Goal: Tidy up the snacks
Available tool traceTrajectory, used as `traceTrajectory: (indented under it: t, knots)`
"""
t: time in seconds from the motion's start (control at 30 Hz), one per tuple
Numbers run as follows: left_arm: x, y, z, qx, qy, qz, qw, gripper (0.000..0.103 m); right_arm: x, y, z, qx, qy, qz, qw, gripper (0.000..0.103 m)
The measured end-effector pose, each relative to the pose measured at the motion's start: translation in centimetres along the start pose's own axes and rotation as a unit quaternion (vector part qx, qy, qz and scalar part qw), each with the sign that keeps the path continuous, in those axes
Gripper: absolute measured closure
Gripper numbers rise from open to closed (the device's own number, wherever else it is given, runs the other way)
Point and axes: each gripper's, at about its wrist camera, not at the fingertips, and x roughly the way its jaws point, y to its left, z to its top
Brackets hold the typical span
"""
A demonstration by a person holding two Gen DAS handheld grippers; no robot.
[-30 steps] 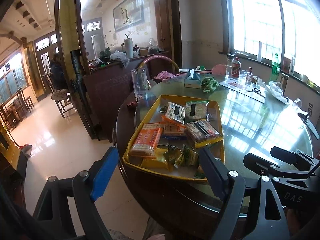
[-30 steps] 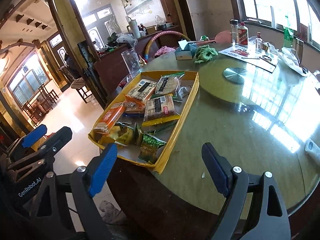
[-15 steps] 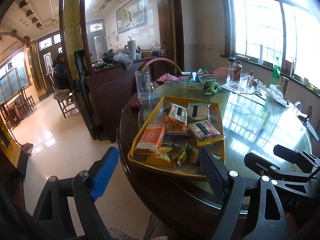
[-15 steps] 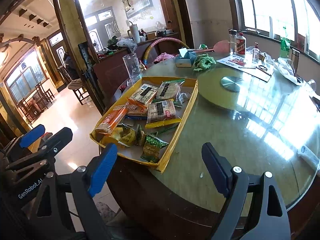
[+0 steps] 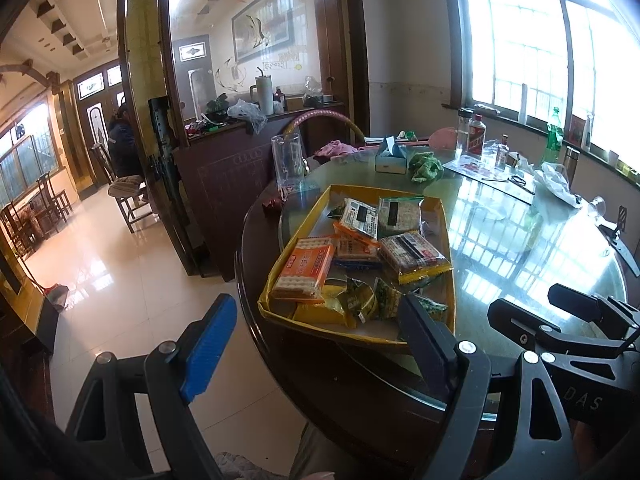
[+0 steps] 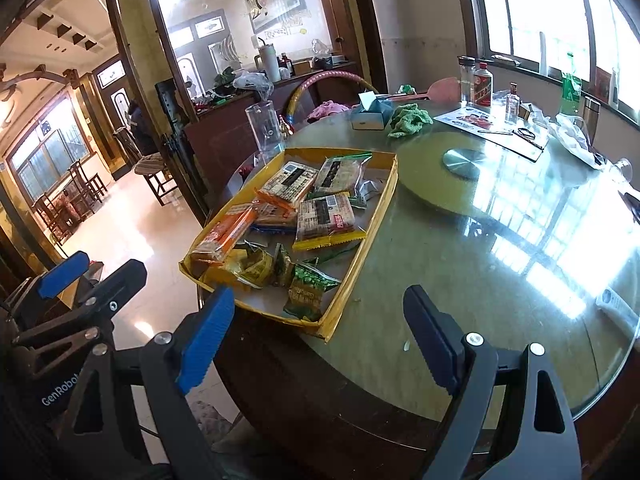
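Plainly both the left gripper [image 5: 316,342], marked "GenRobot", and the right gripper [image 6: 320,330], marked "DAS", gape wide and empty short of the yellow snack tray [image 6: 382,216]

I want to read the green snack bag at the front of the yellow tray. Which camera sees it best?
The right wrist view: the green snack bag lies in the open near the yellow tray's front corner, its printed face showing. In the left wrist view, the left gripper's dark finger covers part of the bag.
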Motion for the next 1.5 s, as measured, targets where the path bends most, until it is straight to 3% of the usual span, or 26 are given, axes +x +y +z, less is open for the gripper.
traceTrajectory:
  t: [1.5]
  knots:
    - [2.4, 2.1, -0.1, -0.02, 0.029, 0.007, 0.9993, 0.02, 1.8, 0.5, 0.5, -0.005, 0.018, -0.011, 1.0, 0.016]
